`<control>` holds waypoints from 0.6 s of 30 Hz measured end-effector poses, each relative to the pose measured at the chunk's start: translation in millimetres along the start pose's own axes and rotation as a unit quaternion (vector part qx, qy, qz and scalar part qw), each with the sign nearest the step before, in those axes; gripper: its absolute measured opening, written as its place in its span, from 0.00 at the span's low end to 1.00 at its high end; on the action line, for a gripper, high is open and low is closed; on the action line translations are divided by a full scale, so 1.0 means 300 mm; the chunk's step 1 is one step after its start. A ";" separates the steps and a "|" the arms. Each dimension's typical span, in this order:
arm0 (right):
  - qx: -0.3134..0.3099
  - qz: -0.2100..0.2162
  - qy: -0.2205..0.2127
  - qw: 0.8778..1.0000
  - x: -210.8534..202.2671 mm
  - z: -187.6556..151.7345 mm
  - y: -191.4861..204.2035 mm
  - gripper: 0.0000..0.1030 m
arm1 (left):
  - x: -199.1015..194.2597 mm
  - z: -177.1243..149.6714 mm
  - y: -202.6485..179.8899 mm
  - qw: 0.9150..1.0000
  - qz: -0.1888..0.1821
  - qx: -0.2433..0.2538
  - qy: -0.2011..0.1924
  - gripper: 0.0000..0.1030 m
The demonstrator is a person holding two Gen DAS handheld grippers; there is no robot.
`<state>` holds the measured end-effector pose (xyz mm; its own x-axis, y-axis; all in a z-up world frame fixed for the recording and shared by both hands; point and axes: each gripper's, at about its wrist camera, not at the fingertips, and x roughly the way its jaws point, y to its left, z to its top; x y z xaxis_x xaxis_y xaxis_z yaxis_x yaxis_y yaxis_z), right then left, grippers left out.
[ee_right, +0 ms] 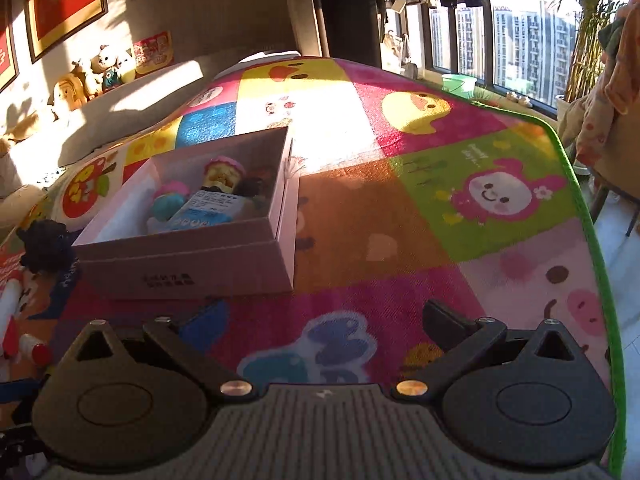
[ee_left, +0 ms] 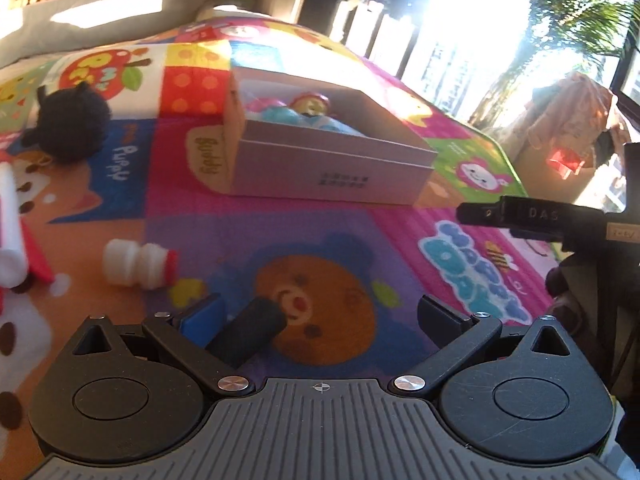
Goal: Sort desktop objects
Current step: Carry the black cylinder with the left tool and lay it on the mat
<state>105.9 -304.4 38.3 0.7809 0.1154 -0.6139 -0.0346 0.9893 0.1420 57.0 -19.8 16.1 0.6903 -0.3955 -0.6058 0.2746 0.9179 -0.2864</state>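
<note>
Sunlit room, window wall behind; a bright cartoon-print mat [ee_left: 312, 248] of soft woven cloth covers the work surface. Landmark: the box [ee_left: 332, 160], an open pink cardboard tray, rectangular, already holding a few small toys.

Left gripper [ee_left: 320, 312]: jaws spread wide, nothing clamped. A black cylinder [ee_left: 248, 332], matte and foam-like, lies on the mat between the jaws, close against the left, blue-padded finger. Its long axis runs from near-left to far-right, slanted across the jaw line rather than square to it. It sits on the near side of the box, well apart from it. Judgement: this is the piece in hand; the left gripper is the nearer, and the closing bite may roll the round body unless the jaws are turned to meet its sides.

Right gripper [ee_right: 320, 320]: jaws wide, empty, over bare mat to the near right of the box.

Left of the box, unsorted: a white ribbed bottle [ee_left: 136, 264] with red cap, lying on its side; a black yarn toy [ee_left: 72, 124], fuzzy and round; a white tube [ee_left: 12, 224] at the frame edge.
</note>
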 end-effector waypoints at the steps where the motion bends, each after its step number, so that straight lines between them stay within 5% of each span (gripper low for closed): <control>1: 0.002 0.000 0.005 1.000 -0.010 -0.016 -0.006 1.00 | -0.003 0.000 -0.017 1.000 -0.013 0.005 -0.003 1.00; 6: 0.015 0.018 0.059 0.998 -0.011 -0.100 -0.008 1.00 | -0.083 -0.019 -0.048 0.999 0.019 0.042 -0.019 1.00; 11: -0.061 -0.020 0.059 0.996 -0.006 -0.155 0.087 1.00 | -0.192 -0.089 0.002 0.997 0.059 0.040 0.009 1.00; 18: -0.067 -0.028 0.057 0.996 -0.016 -0.161 0.094 1.00 | -0.229 -0.187 0.019 0.994 0.085 0.036 0.055 1.00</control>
<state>71.0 -272.7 7.8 0.7087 0.0613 -0.7029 -0.0814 0.9967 0.0048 -26.4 10.8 14.6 0.6552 -0.2312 -0.7192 0.2100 0.9702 -0.1206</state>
